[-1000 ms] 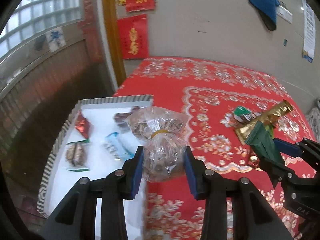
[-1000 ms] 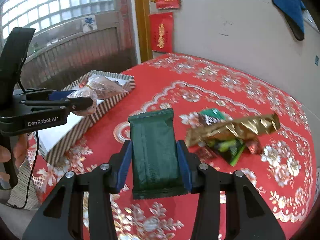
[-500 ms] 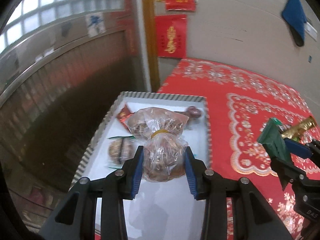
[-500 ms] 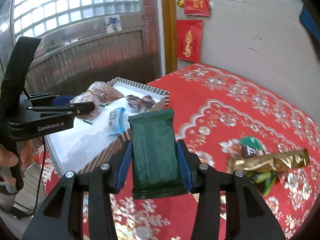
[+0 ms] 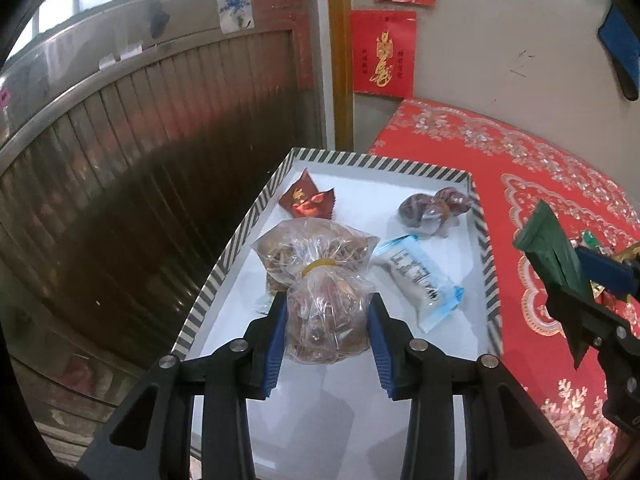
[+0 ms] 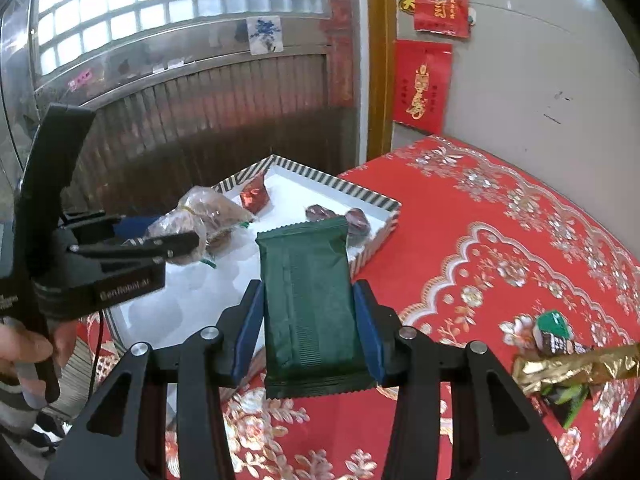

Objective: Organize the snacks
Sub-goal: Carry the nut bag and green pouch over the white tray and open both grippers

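My left gripper (image 5: 328,324) is shut on a clear bag of brown snacks (image 5: 324,296) tied with a yellow band, held above the white tray with the striped rim (image 5: 476,232). My right gripper (image 6: 308,332) is shut on a dark green snack packet (image 6: 308,292), standing upright over the red cloth just beside the tray's (image 6: 376,200) near corner. In the left wrist view the right gripper (image 5: 576,280) and its green packet (image 5: 548,248) show at the right edge. The right wrist view shows the left gripper (image 6: 180,236) with the clear bag (image 6: 200,216) at the left.
In the tray lie a red wrapper (image 5: 308,202), a blue-white packet (image 5: 420,280) and dark brown wrapped pieces (image 5: 432,208). A gold wrapper (image 6: 576,366) and green packets (image 6: 554,326) lie on the red patterned tablecloth (image 6: 500,240) at right. A brown shutter wall stands behind the tray.
Both grippers have moved left toward the tray with their snacks; the clear bag went from the tray's right edge to above its inside. The loose snack pile has slid to the right.
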A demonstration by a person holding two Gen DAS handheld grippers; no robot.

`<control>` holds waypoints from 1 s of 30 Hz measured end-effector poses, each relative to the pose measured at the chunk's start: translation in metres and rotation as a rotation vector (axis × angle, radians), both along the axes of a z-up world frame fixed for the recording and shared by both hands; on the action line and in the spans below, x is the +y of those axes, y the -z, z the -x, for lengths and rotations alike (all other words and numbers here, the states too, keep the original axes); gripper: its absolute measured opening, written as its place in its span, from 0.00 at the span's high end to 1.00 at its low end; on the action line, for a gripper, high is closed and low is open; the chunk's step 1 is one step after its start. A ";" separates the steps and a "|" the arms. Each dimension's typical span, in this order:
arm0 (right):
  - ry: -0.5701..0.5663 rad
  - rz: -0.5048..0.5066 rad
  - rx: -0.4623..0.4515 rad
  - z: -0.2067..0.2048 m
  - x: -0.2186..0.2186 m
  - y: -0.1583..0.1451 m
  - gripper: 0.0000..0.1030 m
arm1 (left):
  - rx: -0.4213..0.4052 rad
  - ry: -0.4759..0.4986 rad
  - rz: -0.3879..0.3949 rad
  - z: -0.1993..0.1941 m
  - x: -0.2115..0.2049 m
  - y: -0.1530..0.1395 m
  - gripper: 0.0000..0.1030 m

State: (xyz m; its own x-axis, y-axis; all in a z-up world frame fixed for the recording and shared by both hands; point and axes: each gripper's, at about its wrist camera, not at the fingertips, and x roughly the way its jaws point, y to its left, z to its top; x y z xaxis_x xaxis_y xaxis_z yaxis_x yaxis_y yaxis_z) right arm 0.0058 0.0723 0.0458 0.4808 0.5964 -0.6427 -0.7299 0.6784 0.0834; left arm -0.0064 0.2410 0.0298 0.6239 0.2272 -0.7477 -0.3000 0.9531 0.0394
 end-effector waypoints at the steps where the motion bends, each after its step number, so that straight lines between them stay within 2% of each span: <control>1: -0.001 -0.001 0.000 -0.001 0.003 0.000 0.58 | 0.000 -0.005 -0.001 0.000 0.002 0.001 0.62; 14: -0.030 0.031 0.054 -0.019 0.057 0.022 0.58 | 0.006 -0.045 -0.013 -0.002 0.020 0.016 0.62; 30: -0.017 0.076 0.105 -0.037 0.083 0.051 0.58 | 0.021 -0.044 -0.004 -0.002 0.020 0.028 0.62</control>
State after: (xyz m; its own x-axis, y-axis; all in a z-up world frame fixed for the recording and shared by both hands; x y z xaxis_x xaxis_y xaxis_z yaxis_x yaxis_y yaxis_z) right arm 0.0431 0.1549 -0.0051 0.3987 0.5511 -0.7331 -0.7310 0.6736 0.1088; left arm -0.0045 0.2614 0.0017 0.5975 0.2572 -0.7595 -0.3405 0.9389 0.0501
